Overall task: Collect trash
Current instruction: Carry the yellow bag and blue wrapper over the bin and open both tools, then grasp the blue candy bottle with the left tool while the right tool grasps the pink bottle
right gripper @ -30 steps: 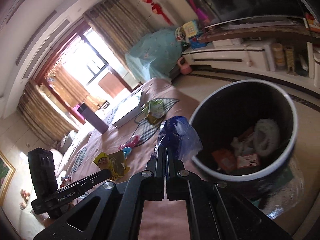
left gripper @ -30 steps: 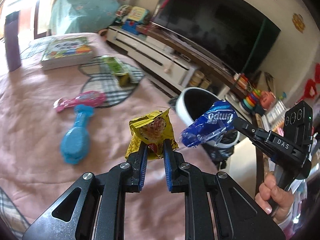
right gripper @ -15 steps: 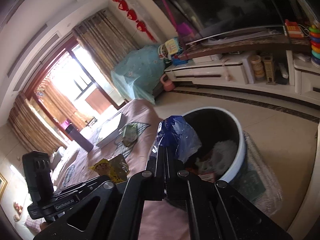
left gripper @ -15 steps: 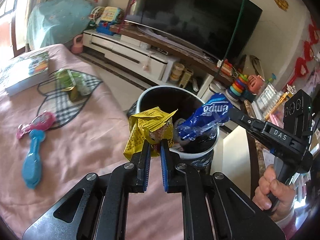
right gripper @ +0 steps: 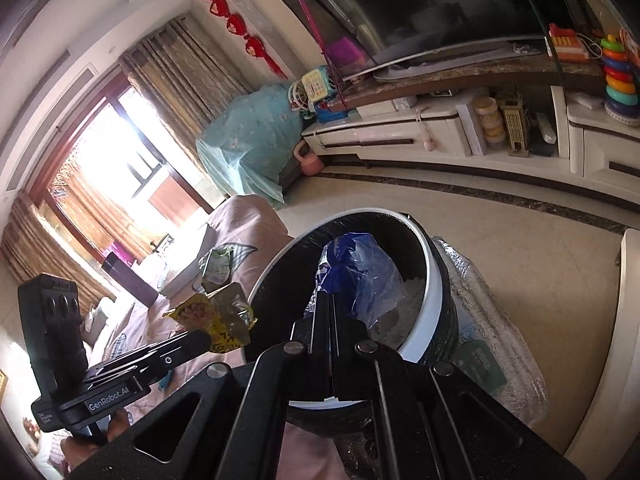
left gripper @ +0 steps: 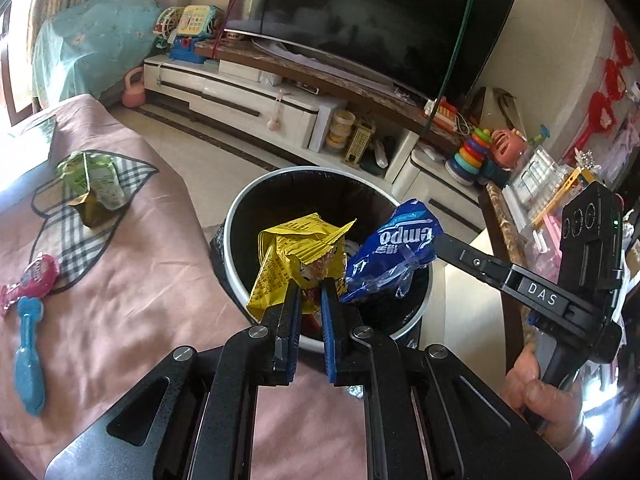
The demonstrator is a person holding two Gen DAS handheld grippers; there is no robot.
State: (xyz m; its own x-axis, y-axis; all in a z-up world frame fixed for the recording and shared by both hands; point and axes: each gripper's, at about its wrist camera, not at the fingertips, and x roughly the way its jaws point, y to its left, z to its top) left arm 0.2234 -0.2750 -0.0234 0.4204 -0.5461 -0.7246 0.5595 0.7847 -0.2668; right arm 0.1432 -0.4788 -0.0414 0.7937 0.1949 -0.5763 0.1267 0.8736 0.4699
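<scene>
My left gripper [left gripper: 308, 286] is shut on a crumpled yellow snack wrapper [left gripper: 298, 254], held above the near side of a black, white-rimmed trash bin [left gripper: 236, 220]. From the right, my right gripper [left gripper: 439, 242] reaches in, shut on a blue plastic wrapper [left gripper: 394, 254] beside the yellow one. In the right wrist view the right gripper [right gripper: 330, 300] pinches the blue wrapper [right gripper: 354, 268] over the bin's [right gripper: 434, 280] opening. There the left gripper [right gripper: 198, 342] holds the yellow wrapper [right gripper: 218, 316] just left of the rim. White trash lies inside the bin.
The bin stands on the floor against a pink-sheeted bed [left gripper: 132, 280]. On the bed lie a green carton [left gripper: 94, 184], a pink toy [left gripper: 36, 276] and a blue toy [left gripper: 28, 348]. A TV cabinet [left gripper: 248, 104] with toys runs along the far wall.
Both grippers have carried their wrappers from above the bed towards the bin, which now sits directly under them. Both grips look unchanged.
</scene>
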